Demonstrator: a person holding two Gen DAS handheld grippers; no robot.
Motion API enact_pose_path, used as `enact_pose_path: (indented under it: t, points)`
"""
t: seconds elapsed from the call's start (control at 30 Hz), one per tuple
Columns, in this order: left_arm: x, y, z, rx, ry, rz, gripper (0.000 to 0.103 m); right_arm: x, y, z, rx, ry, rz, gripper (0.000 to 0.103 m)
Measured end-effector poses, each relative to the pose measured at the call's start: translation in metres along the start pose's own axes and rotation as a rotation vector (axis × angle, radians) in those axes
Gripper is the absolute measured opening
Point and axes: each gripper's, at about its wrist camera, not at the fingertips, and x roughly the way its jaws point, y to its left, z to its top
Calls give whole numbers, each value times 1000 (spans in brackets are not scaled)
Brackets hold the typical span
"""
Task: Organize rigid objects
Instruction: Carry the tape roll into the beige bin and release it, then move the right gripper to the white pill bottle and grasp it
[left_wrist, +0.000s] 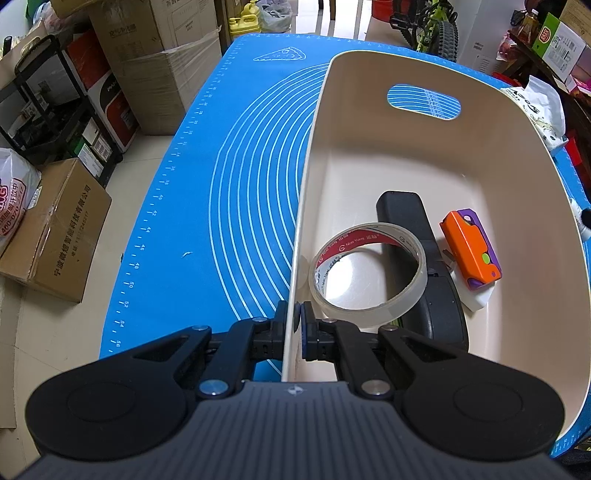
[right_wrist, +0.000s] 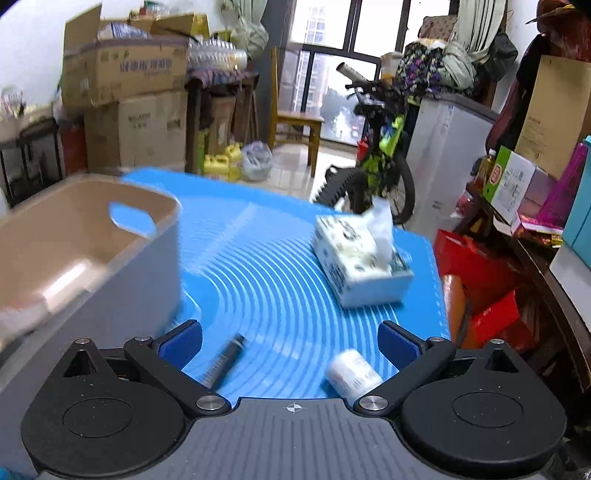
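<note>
The left gripper (left_wrist: 294, 320) has its jaws pinching the side wall of the cream tub (left_wrist: 369, 74), one on the outside and one on the inside. The tub sits on a blue mat (left_wrist: 221, 184) that covers the worktop.

Inside the tub lie a roll of clear tape (left_wrist: 367, 271), a long black thing (left_wrist: 424, 280) under and behind the tape, and an orange and purple toy (left_wrist: 471, 249) beside it. The toy rests partly on something white.

The right gripper (right_wrist: 291, 341) has its jaws spread wide with nothing pinched. The picture from it is blurry. Below it on the mat lie a dark pen (right_wrist: 227, 360) and a small white bottle (right_wrist: 354, 371) on its side. The tub is to the left of them. A tissue box (right_wrist: 360, 264) sits farther back on the mat.
</note>
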Motion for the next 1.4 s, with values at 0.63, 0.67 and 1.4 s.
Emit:
enact_pose_path:
  t: [0.63, 0.67, 1.4]
  points:
    - [1, -3, -1, 10, 1, 15, 9, 82, -56, -42, 70, 156, 2, 87]
    - [1, -4, -1, 11, 2, 17, 9, 84, -56, -42, 67, 160, 7, 86]
    - [1, -3, 0, 10, 3, 23, 9, 34, -34, -4, 93, 87, 4, 46]
